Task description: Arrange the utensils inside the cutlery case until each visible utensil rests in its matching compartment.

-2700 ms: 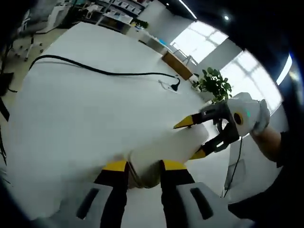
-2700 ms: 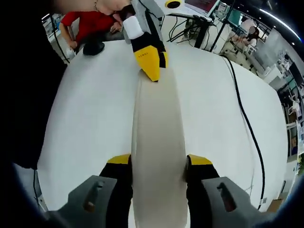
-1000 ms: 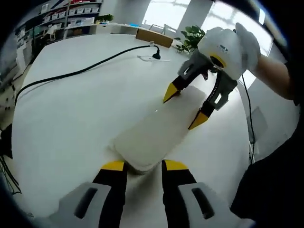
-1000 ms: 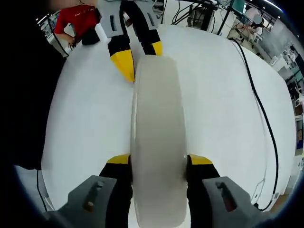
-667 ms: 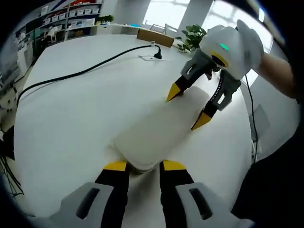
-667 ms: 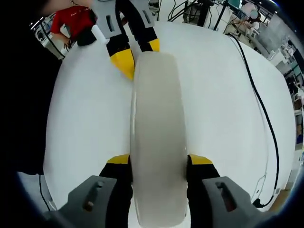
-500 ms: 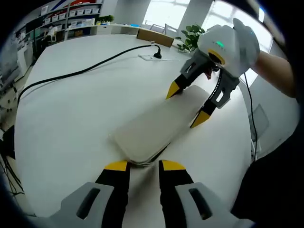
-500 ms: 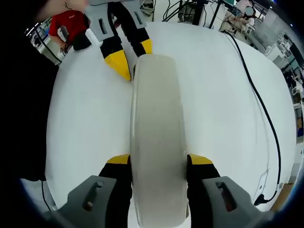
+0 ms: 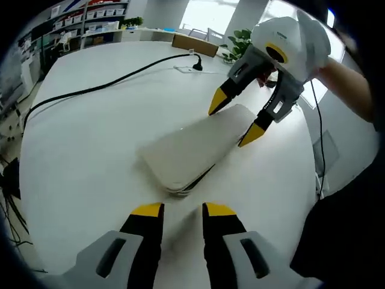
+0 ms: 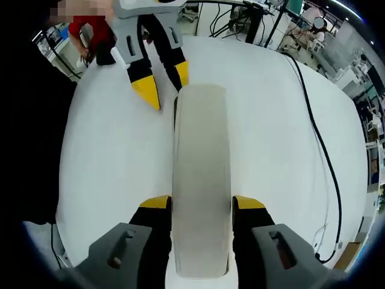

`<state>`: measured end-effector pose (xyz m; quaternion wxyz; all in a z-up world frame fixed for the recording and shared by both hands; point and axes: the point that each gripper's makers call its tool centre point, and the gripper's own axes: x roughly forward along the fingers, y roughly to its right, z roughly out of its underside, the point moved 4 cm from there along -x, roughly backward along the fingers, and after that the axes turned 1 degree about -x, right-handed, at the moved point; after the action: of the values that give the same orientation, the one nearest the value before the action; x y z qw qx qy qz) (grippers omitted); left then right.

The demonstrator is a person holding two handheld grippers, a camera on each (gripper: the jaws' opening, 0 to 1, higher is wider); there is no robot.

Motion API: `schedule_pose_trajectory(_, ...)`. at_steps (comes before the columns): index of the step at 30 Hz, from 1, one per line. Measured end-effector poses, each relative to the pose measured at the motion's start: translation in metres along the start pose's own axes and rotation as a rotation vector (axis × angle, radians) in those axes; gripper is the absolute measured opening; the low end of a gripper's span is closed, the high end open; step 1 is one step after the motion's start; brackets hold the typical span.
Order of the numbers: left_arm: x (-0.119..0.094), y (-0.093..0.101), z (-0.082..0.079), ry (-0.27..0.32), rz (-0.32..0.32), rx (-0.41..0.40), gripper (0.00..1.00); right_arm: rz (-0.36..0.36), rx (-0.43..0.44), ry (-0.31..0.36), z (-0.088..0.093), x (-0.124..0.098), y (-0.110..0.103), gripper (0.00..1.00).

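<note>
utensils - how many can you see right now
0. The cutlery case lies closed on the white table, its far end between the right gripper's jaws, so any utensils inside are hidden.

My left gripper (image 9: pixel 182 212) hovers with jaws apart just short of the closed cutlery case (image 9: pixel 194 147) on the white tabletop (image 9: pixel 90 138), while my right gripper (image 9: pixel 236 117) straddles its far end.
</note>
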<state>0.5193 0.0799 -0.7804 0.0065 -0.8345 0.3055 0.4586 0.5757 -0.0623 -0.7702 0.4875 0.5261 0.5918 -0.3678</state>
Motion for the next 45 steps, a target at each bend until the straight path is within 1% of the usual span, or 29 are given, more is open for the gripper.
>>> schedule_pose_trajectory(2, 0.000, 0.000, 0.000, 0.005, 0.001, -0.005, 0.26, 0.017, -0.017, -0.017, -0.001, -0.002, 0.000, 0.36)
schedule_pose_trajectory(4, 0.000, 0.000, 0.000, 0.006, 0.003, 0.001, 0.26, 0.026, -0.068, -0.015, -0.001, -0.004, 0.001, 0.36)
schedule_pose_trajectory(7, 0.000, -0.001, -0.001, 0.006, 0.005, 0.005, 0.26, 0.023, -0.094, -0.007, 0.002, -0.010, -0.002, 0.36)
schedule_pose_trajectory(10, 0.001, -0.002, -0.001, 0.004, 0.003, 0.007, 0.25, 0.015, -0.096, 0.001, 0.010, -0.011, -0.001, 0.36)
schedule_pose_trajectory(14, 0.001, -0.002, -0.001, 0.003, 0.007, 0.004, 0.25, 0.005, -0.094, -0.022, 0.017, -0.006, 0.000, 0.36)
schedule_pose_trajectory(21, 0.001, -0.003, -0.001, -0.003, 0.013, 0.001, 0.24, 0.003, -0.117, -0.026, 0.017, -0.005, 0.001, 0.36)
schedule_pose_trajectory(23, 0.001, -0.002, -0.001, -0.003, 0.014, -0.002, 0.24, 0.006, -0.110, -0.033, 0.017, -0.005, 0.001, 0.36)
schedule_pose_trajectory(25, 0.001, -0.002, -0.001, -0.004, 0.017, 0.009, 0.24, 0.011, -0.113, -0.040, 0.017, -0.003, 0.000, 0.37)
schedule_pose_trajectory(28, 0.000, -0.002, -0.001, -0.001, 0.026, -0.002, 0.25, 0.012, -0.115, -0.046, 0.021, 0.002, 0.000, 0.39)
schedule_pose_trajectory(29, 0.000, -0.001, -0.001, 0.003, 0.033, -0.011, 0.26, 0.026, -0.080, -0.058, 0.024, 0.000, 0.000, 0.39)
schedule_pose_trajectory(30, 0.000, -0.002, -0.001, 0.009, 0.033, -0.021, 0.26, 0.050, -0.009, -0.009, 0.022, -0.005, 0.002, 0.39)
schedule_pose_trajectory(32, -0.003, -0.003, 0.002, 0.011, 0.013, -0.015, 0.28, 0.073, 0.084, 0.064, 0.022, -0.019, 0.002, 0.38)
schedule_pose_trajectory(33, -0.004, -0.006, 0.001, 0.028, -0.006, 0.002, 0.32, 0.084, 0.116, 0.090, 0.024, -0.026, 0.001, 0.38)
schedule_pose_trajectory(34, -0.005, -0.006, 0.003, 0.031, -0.014, -0.001, 0.36, 0.092, 0.139, 0.108, 0.027, -0.032, 0.001, 0.39)
schedule_pose_trajectory(35, -0.006, -0.006, 0.003, 0.035, -0.019, -0.005, 0.38, 0.103, 0.168, 0.120, 0.033, -0.041, -0.002, 0.41)
schedule_pose_trajectory(36, -0.007, -0.007, 0.002, 0.042, -0.024, -0.004, 0.38, 0.115, 0.188, 0.129, 0.039, -0.046, -0.003, 0.42)
schedule_pose_trajectory(38, -0.010, -0.008, -0.002, 0.040, -0.031, -0.008, 0.31, 0.153, 0.233, 0.144, 0.052, -0.057, -0.002, 0.39)
schedule_pose_trajectory(39, -0.011, -0.008, -0.005, 0.049, -0.037, -0.013, 0.26, 0.191, 0.285, 0.157, 0.064, -0.065, 0.001, 0.35)
schedule_pose_trajectory(41, -0.015, -0.007, -0.017, 0.081, -0.035, -0.046, 0.21, 0.235, 0.368, 0.180, 0.083, -0.077, 0.006, 0.29)
schedule_pose_trajectory(42, -0.017, -0.006, -0.023, 0.100, -0.034, -0.064, 0.20, 0.236, 0.403, 0.208, 0.088, -0.079, 0.006, 0.27)
schedule_pose_trajectory(43, -0.018, -0.005, -0.030, 0.116, -0.033, -0.085, 0.18, 0.243, 0.494, 0.238, 0.096, -0.083, 0.007, 0.25)
schedule_pose_trajectory(44, -0.020, -0.001, -0.036, 0.112, -0.014, -0.089, 0.14, 0.254, 0.527, 0.231, 0.101, -0.085, 0.009, 0.22)
schedule_pose_trajectory(45, -0.020, 0.002, -0.041, 0.112, -0.005, -0.084, 0.11, 0.276, 0.525, 0.212, 0.107, -0.086, 0.012, 0.17)
